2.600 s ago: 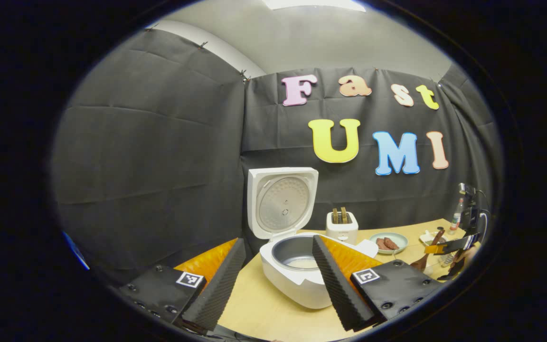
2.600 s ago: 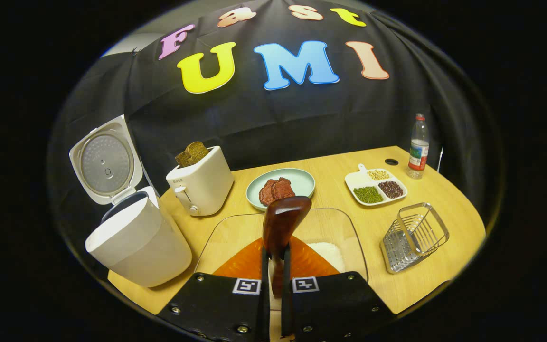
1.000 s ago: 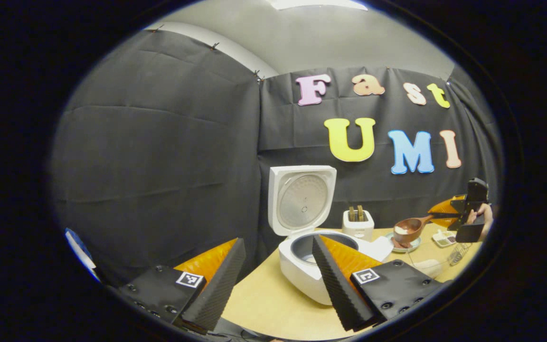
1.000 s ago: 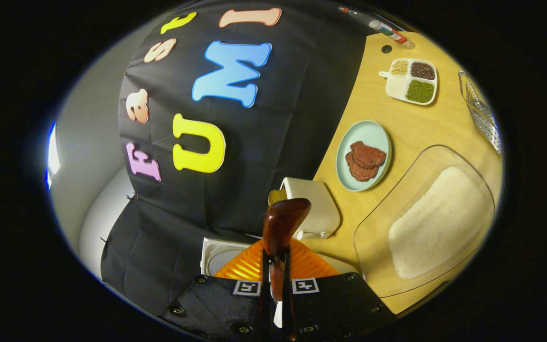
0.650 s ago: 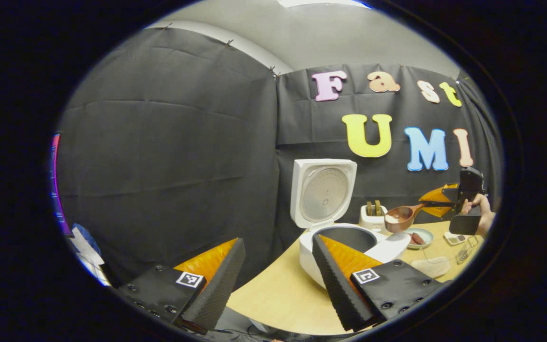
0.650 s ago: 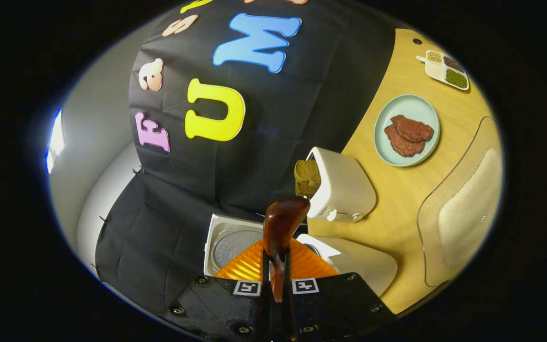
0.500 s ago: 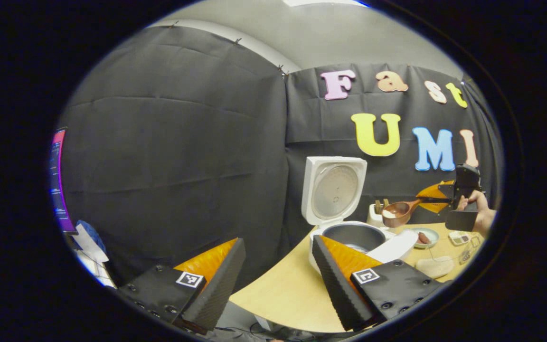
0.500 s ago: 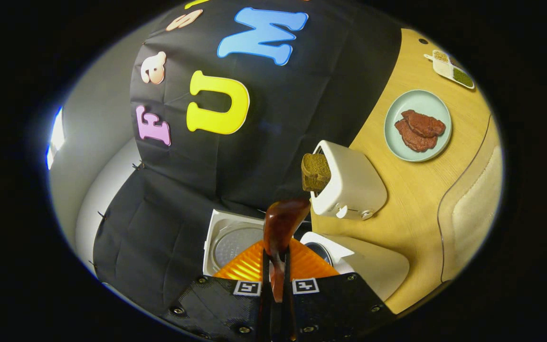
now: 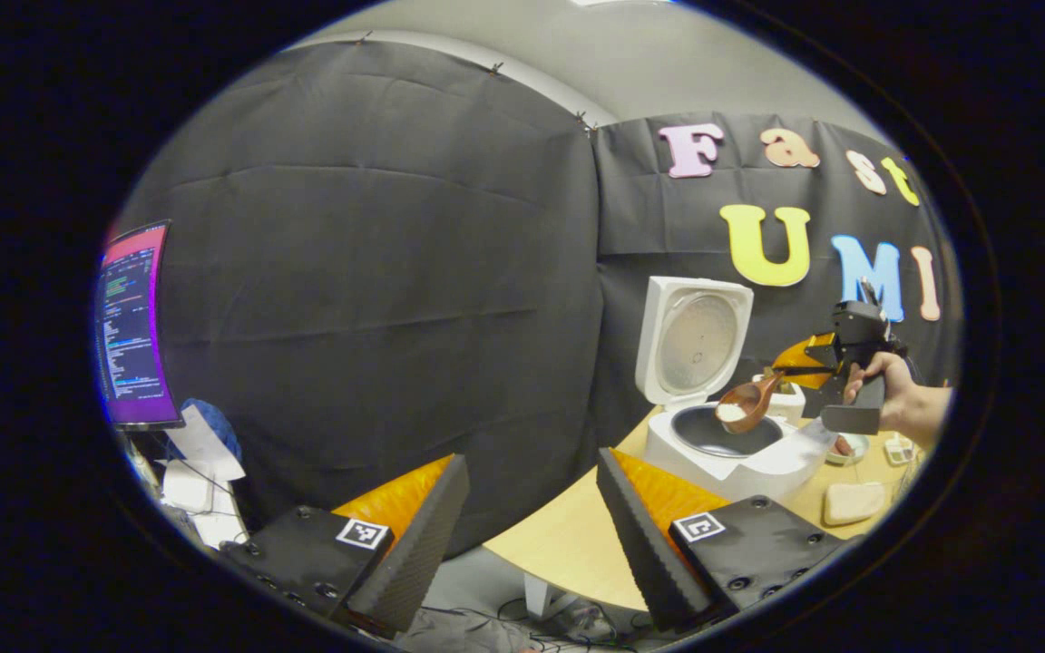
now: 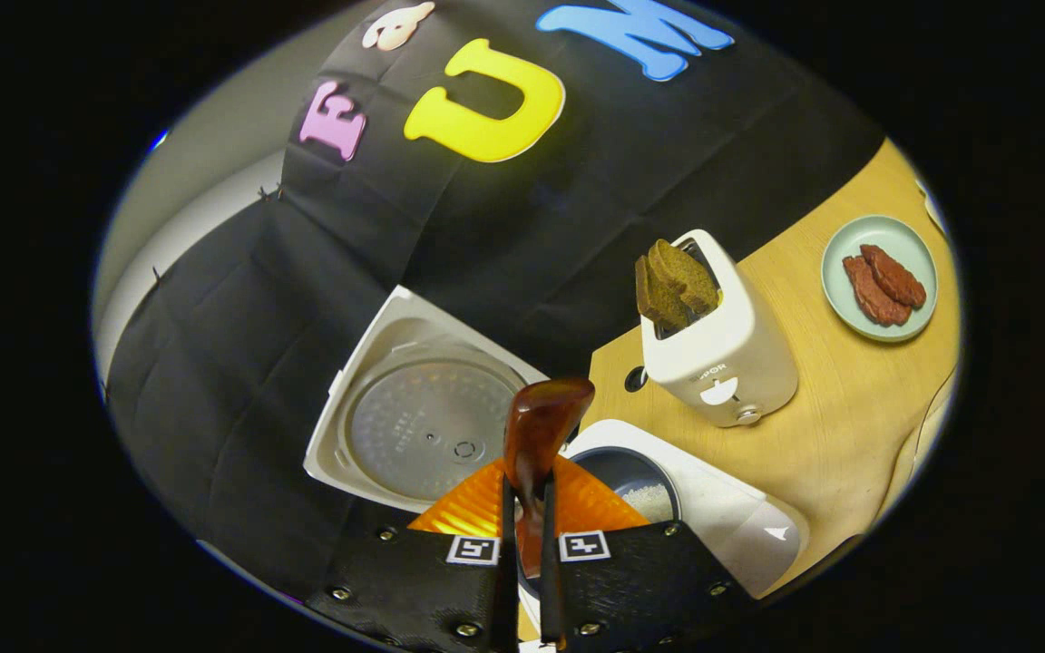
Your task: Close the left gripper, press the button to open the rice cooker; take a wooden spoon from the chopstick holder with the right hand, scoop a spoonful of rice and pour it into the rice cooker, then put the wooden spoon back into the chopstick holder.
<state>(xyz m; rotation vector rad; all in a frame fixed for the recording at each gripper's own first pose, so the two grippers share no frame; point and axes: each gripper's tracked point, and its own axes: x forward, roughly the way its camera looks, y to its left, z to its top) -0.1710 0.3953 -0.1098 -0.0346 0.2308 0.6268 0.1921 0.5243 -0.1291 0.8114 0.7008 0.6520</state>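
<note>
The white rice cooker (image 9: pixel 736 453) stands on the table with its lid (image 9: pixel 693 337) up and some rice in the pot (image 10: pixel 633 487). My right gripper (image 10: pixel 527 487) is shut on the handle of the wooden spoon (image 10: pixel 541 422). In the left gripper view the spoon's bowl (image 9: pixel 744 404) holds rice and hangs, tipped down, over the pot's far rim. A hand (image 9: pixel 894 401) carries that gripper (image 9: pixel 835 361). My left gripper (image 9: pixel 532 456) is open with nothing between its fingers, off the table's near left edge and well short of the cooker.
A white toaster (image 10: pixel 720 349) with bread slices stands beside the cooker. A pale green plate (image 10: pixel 876 245) with meat lies farther right on the wooden table (image 10: pixel 840 426). A clear tray with rice (image 9: pixel 854 501) sits right of the cooker. A lit monitor (image 9: pixel 131 326) stands far left.
The right gripper carried the rice-filled spoon from the clear tray leftward over the cooker's pot and tipped it. The left gripper view swung left and back from the cooker, still open.
</note>
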